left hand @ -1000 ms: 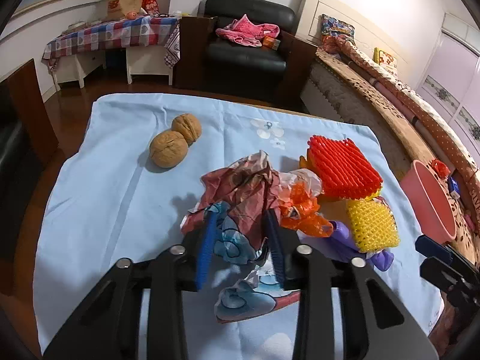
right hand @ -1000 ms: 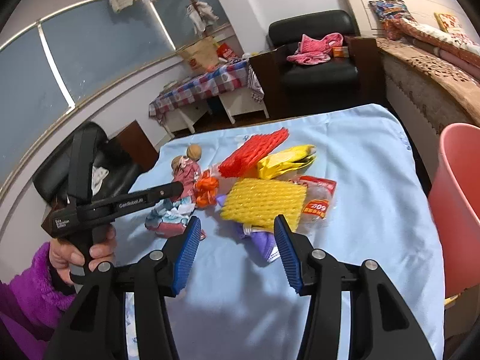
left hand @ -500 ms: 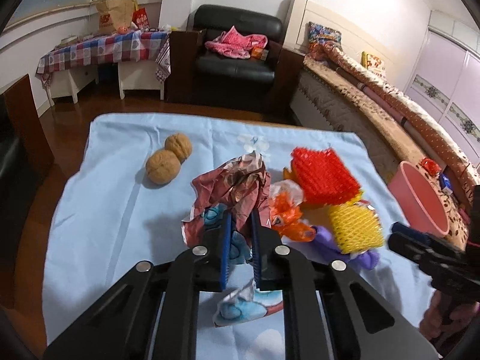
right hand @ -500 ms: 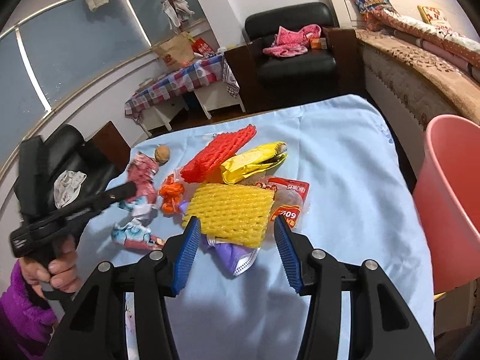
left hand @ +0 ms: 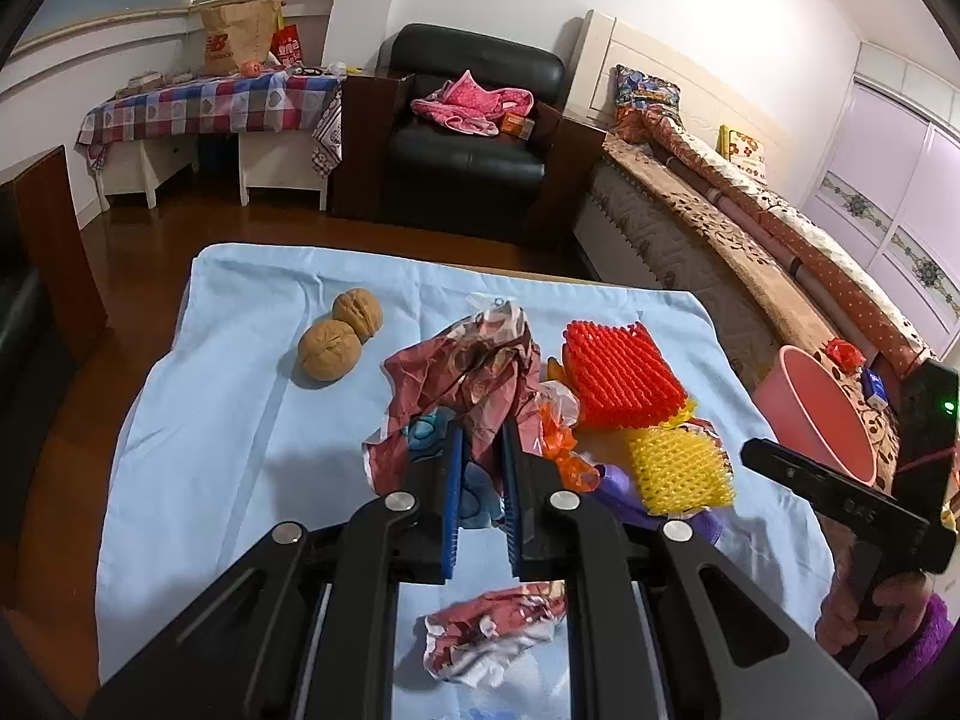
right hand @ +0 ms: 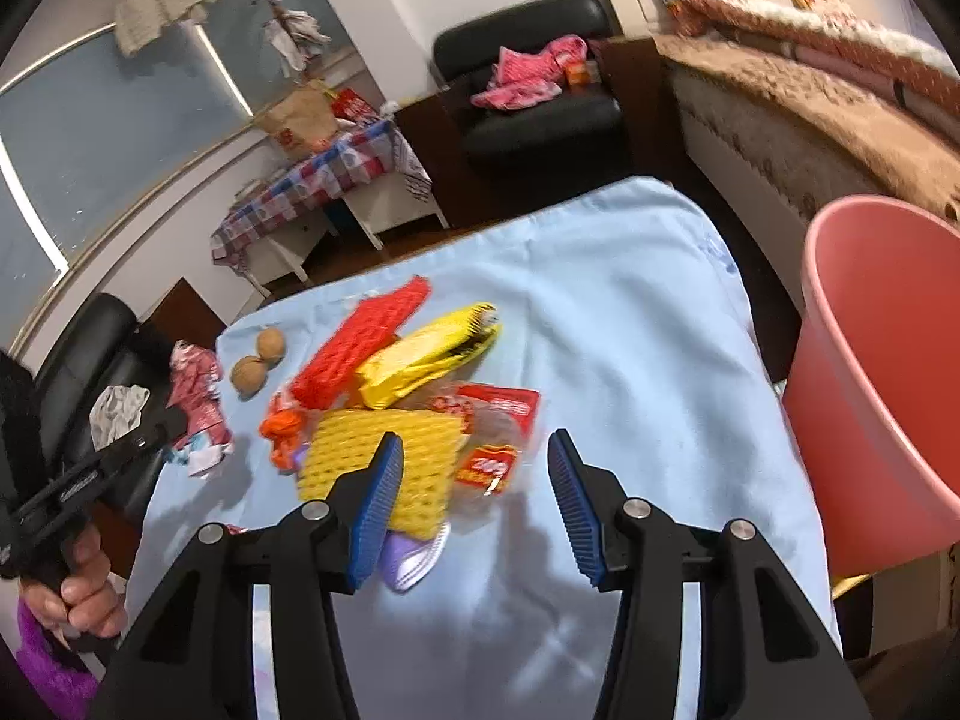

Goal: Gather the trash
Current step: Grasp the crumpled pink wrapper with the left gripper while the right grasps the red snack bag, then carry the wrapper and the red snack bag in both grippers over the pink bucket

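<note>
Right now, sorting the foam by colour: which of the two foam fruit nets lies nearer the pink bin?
The yellow foam net. It lies on the near side of the pile, toward the pink bin; the red foam net sits farther back, partly over it.

Left gripper [left hand: 480,462] angled downward with jaws nearly together; right gripper [right hand: 474,501] angled downward, jaws closing slightly

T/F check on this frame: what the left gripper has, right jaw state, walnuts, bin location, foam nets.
1. The left gripper is shut on the crumpled red wrapper. True.
2. The right gripper holds the yellow foam net. False: its jaws stand apart with nothing gripped.
3. Two walnuts lie on the blue cloth. True.
4. The pink bin stands on the cloth. False: it stands beside the table.
5. The red foam net is in the bin. False: it lies on the cloth.
</note>
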A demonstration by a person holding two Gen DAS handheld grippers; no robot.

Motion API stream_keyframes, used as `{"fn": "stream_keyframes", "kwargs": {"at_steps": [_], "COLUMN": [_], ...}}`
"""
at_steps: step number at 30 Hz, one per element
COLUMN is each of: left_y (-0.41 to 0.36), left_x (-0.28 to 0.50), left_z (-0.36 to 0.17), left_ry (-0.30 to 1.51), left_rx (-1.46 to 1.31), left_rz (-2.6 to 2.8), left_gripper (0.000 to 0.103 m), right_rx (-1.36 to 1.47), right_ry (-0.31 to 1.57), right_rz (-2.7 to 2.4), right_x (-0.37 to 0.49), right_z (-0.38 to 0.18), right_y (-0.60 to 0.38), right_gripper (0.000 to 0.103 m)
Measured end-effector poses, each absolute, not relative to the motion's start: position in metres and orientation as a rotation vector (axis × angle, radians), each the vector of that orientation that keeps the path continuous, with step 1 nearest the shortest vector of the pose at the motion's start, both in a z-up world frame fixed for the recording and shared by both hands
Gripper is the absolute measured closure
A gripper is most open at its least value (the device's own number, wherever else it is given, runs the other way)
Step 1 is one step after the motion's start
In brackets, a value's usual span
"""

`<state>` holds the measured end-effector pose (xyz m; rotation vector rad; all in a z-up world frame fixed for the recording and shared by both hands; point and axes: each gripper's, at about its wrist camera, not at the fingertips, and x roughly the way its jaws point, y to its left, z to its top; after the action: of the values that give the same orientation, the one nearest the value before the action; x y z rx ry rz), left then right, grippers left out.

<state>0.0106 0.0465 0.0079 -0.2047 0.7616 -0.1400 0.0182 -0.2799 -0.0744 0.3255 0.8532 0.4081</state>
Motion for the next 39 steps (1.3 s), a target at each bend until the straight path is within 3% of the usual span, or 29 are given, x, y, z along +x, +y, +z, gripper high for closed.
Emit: {"fn": "stream_keyframes", "kwargs": {"at_steps": [4, 8, 11, 26, 39], "left_y": [0.046, 0.043, 0.039, 0.002, -0.069], "left_x": [0.011, 0.011, 0.009, 0.003, 0.01], "left_z": [0.007, 0.004, 0.005, 0.034, 0.046], "left_ry": [0.764, 0.772, 0.774, 0.713, 0.707], "left_rx": [-0.203, -0.2, -0.198, -0.172, -0.129], "left_rz": [-0.14, -0.142, -0.148, -0.235, -0.379], "left_gripper": [0.091, 0.091, 0.091, 0.091, 0.091], "right_rx": [0.365, 0.378, 0.394, 0.35, 0.367], "right_ry": [0.944, 0.963, 0.937, 0.721, 0.64], "right_rz": [0.426, 0.453, 0.449, 0.333, 0.208], "right_x": [0.033, 0.033, 0.029, -0.009, -0.031], "right_z": [-0.092, -0.099, -0.095, -0.043, -0.026], "right_y": [-0.275, -0.271, -0.277, -0.32, -0.38], "right_gripper": [0.068, 0.094, 0.099, 0.101, 0.101]}}
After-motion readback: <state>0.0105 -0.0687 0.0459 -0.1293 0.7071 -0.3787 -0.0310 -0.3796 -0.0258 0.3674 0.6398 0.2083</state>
